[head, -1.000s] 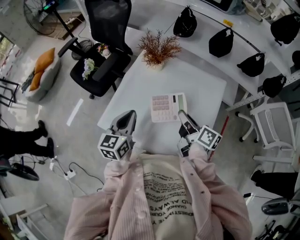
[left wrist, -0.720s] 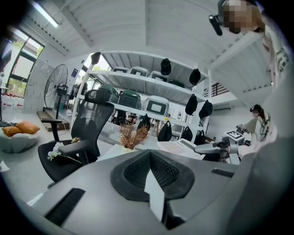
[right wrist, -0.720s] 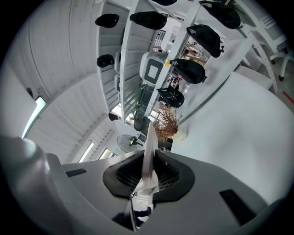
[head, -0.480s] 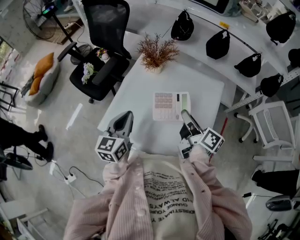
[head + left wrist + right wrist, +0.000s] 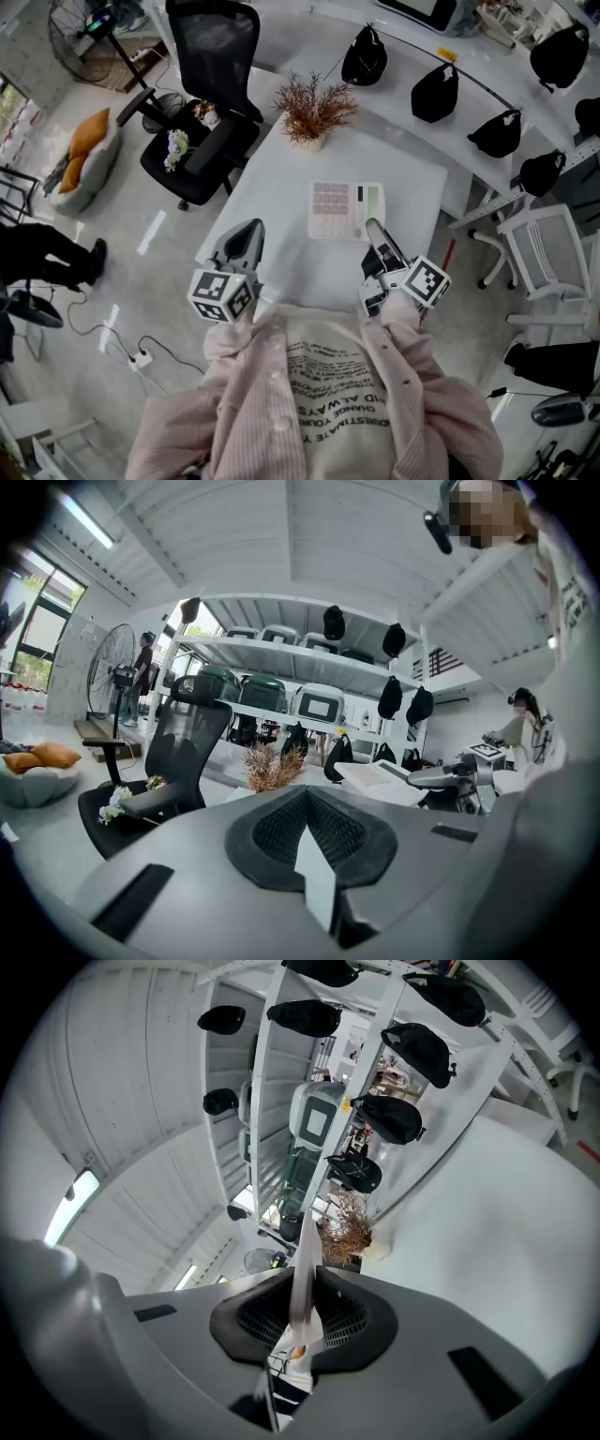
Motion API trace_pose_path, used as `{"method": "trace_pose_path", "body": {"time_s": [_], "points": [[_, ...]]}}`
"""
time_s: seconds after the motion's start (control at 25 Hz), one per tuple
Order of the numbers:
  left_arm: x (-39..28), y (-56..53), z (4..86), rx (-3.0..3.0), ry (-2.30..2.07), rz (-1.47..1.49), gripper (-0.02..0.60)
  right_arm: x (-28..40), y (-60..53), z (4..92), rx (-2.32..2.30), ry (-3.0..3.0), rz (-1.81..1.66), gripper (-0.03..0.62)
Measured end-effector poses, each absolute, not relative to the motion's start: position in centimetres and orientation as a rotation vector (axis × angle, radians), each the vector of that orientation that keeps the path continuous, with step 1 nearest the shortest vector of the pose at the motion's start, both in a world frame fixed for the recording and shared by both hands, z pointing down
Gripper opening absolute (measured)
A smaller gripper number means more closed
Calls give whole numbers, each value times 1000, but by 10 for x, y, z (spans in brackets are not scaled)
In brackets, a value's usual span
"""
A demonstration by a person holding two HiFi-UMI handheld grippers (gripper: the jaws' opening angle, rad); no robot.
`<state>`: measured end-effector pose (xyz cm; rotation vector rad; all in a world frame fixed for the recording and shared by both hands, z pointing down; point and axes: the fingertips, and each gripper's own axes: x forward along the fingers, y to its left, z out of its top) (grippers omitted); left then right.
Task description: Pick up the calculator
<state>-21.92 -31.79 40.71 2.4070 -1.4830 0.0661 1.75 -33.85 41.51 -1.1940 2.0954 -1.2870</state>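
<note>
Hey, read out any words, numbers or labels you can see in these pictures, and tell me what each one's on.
"CHANGE YOUR": printed upside down on the person's cream printed top.
"ALWAYS": on the same top, also upside down; its other lines are too blurred to read.
White desk calculator: key legends and display are too small to read.
Black-and-white square-marker cubes: patterns only, no letters.

Key legends on the calculator (image 5: 343, 210) are too small to read. The person's shirt (image 5: 337, 394) hides part of the bench (image 5: 272, 187) near edge.
</note>
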Motion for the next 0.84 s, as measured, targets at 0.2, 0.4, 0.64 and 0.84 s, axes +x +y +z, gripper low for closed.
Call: {"method": "trace_pose_path", "body": {"time_s": [0.2,0.4,0.64,0.84], "points": [[-218,-318,407,2416,-1492,92,2,18,-338,415,-1182,2095,-1289,52],[-219,-316,407,2417,-1498,103,2,19,-334,420,-1196,2071,-1322,52],[-218,-316,405,2413,-1498,93,2,17,-334,416,-1168,2084,-1305,52],[-220,-314,410,2410,-1497,109,2,20,-330,424,-1209,2046,-1355,52]]}}
